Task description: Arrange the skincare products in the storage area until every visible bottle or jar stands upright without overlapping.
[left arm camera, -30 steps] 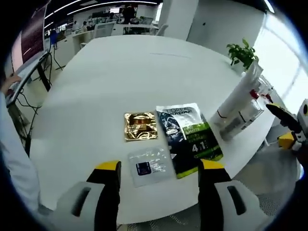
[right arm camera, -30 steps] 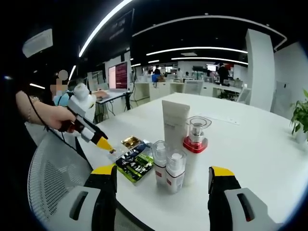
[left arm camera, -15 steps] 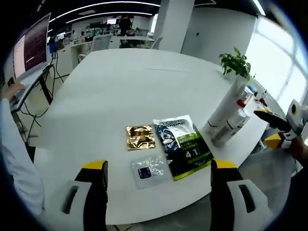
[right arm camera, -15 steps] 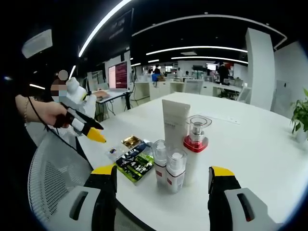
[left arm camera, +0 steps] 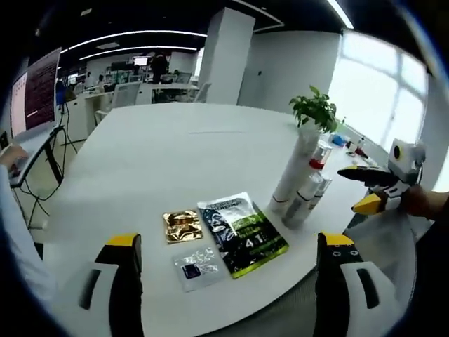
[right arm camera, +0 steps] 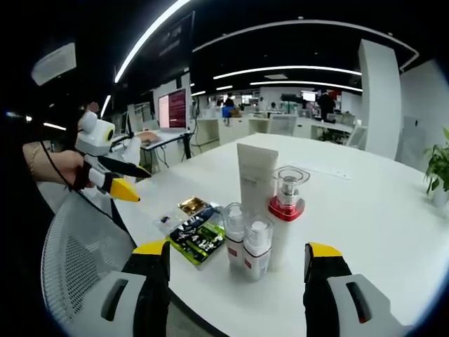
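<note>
A white tube [right arm camera: 254,179] stands upright on the white table [right arm camera: 379,232]. Beside it are a clear pump bottle with a red collar [right arm camera: 287,200] and two small red-labelled bottles [right arm camera: 233,225] [right arm camera: 257,240], all upright and close together. My right gripper [right arm camera: 237,248] is open just in front of them, holding nothing. In the left gripper view the same tube [left arm camera: 295,172] and small bottles [left arm camera: 303,199] stand at the right. My left gripper [left arm camera: 229,242] is open and held back from the table edge. It appears as the left gripper [right arm camera: 121,180] in a hand at the left.
Three flat sachets lie left of the bottles: a green-black one [left arm camera: 242,232], a gold one [left arm camera: 182,225] and a small clear one [left arm camera: 198,263]. A potted plant [left arm camera: 313,109] stands behind the tube. The right gripper [left arm camera: 372,188] hovers at the table's right edge. A mesh chair [right arm camera: 77,267] sits below.
My left gripper has drawn back and up from the sachets, so the table looks smaller and farther. The right gripper and the bottles have stayed put.
</note>
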